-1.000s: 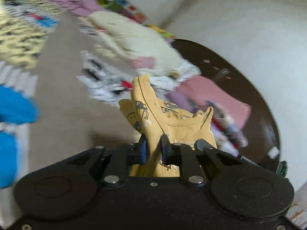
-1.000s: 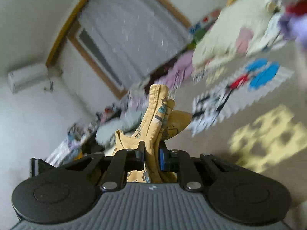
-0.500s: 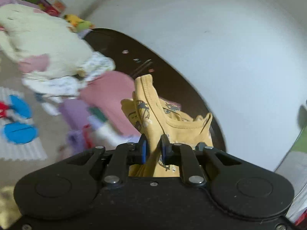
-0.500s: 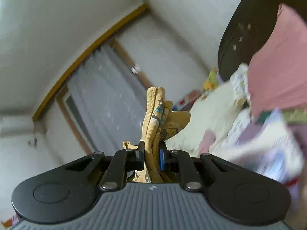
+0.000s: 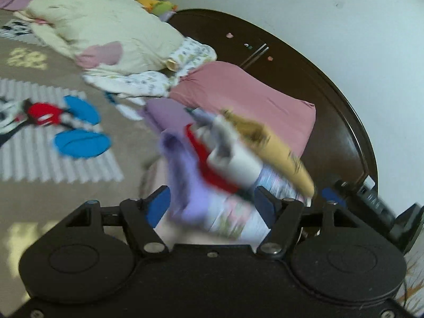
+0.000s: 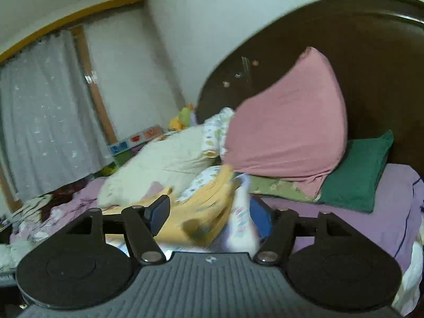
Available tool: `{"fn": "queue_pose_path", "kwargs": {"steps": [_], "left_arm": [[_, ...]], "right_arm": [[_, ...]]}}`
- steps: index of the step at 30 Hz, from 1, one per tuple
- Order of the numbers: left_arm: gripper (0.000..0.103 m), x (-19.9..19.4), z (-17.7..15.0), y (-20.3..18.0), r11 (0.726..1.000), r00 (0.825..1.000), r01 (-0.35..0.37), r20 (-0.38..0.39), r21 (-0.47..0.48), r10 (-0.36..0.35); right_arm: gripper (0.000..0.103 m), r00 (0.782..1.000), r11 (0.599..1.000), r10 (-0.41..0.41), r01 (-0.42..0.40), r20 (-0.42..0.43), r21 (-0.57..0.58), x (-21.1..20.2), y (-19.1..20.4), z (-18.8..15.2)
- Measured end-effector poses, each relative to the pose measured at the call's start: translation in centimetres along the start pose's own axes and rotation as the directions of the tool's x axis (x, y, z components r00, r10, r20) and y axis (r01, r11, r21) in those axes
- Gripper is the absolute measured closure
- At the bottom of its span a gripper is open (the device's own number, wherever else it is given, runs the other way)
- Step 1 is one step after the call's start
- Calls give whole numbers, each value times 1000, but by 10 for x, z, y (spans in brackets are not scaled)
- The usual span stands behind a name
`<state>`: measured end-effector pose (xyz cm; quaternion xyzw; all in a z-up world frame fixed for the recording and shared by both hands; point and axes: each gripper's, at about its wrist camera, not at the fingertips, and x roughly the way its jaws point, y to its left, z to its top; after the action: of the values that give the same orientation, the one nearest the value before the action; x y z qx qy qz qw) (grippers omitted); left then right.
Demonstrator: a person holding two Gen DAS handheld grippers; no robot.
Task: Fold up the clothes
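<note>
Both grippers, clamped on the yellow garment (image 5: pixel 267 145) half a second ago, now stand with fingers spread wide and empty. Left gripper (image 5: pixel 212 201): garment blurred, beyond the fingers, over the clothes pile (image 5: pixel 201 159) (likely a toss onto the stack). Right gripper (image 6: pixel 209 214): yellow cloth lies loose between the parted fingers, unpinched.

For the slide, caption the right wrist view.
Open right tongs over a blurred yellow garment, pink pillow behind.
</note>
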<state>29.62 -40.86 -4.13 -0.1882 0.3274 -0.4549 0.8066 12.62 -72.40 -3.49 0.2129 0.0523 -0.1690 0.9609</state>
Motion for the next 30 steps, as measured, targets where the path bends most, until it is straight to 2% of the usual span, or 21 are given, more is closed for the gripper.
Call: {"fn": "queue_pose_path", "kwargs": {"steps": [1, 3, 5, 8, 10, 13, 15, 17, 20, 21, 22, 23, 24, 26, 28, 30], "left_arm": [[28, -16, -13, 6, 1000, 1000, -27, -3, 5, 27], [20, -55, -43, 18, 994, 995, -102, -7, 32, 102], [18, -89, -68, 29, 978, 980, -196, -18, 72, 198], [13, -140, -101, 47, 937, 940, -331, -50, 110, 338], [13, -170, -111, 58, 912, 913, -392, -71, 121, 402], [11, -229, -123, 67, 850, 852, -520, -27, 86, 524], [0, -266, -125, 68, 801, 801, -598, -4, 29, 599], [0, -300, -127, 69, 744, 744, -667, 12, -20, 668], [0, -337, -132, 67, 657, 657, -753, 16, -11, 753], [0, -348, -135, 65, 633, 633, -774, 21, 5, 774], [0, -360, -139, 63, 619, 619, -785, 36, 5, 785], [0, -373, -143, 62, 614, 613, -789, 52, -6, 788], [0, -386, -147, 61, 623, 620, -782, 62, -26, 782], [0, -408, -152, 61, 657, 653, -750, 75, -77, 754], [0, -426, -156, 59, 694, 687, -712, 96, -108, 720], [0, -438, -158, 51, 693, 682, -714, 128, -100, 720]], "right_arm": [[30, 1000, 1000, 22, -22, -14, -22, -10, 11, -8], [15, 995, 996, 69, -73, -66, -50, -28, 37, -28], [7, 979, 989, 140, -145, -148, -22, -40, 63, -49], [1, 943, 977, 207, -213, -262, 2, -51, 107, -82], [1, 912, 968, 237, -249, -336, 9, -55, 142, -101], [1, 854, 953, 283, -301, -437, 29, -66, 195, -127], [0, 822, 940, 308, -341, -479, 20, -82, 232, -143], [0, 795, 923, 336, -384, -505, 9, -105, 267, -152], [0, 770, 906, 340, -421, -540, -31, -135, 311, -165], [0, 764, 903, 337, -428, -551, -42, -143, 323, -169], [0, 757, 899, 334, -434, -561, -51, -150, 334, -173], [0, 750, 896, 332, -440, -572, -58, -156, 342, -176], [0, 743, 893, 329, -446, -583, -64, -162, 350, -180], [0, 731, 889, 320, -451, -602, -75, -176, 365, -187], [0, 730, 889, 302, -448, -613, -96, -192, 377, -193], [0, 734, 886, 282, -446, -618, -125, -202, 386, -198]]}}
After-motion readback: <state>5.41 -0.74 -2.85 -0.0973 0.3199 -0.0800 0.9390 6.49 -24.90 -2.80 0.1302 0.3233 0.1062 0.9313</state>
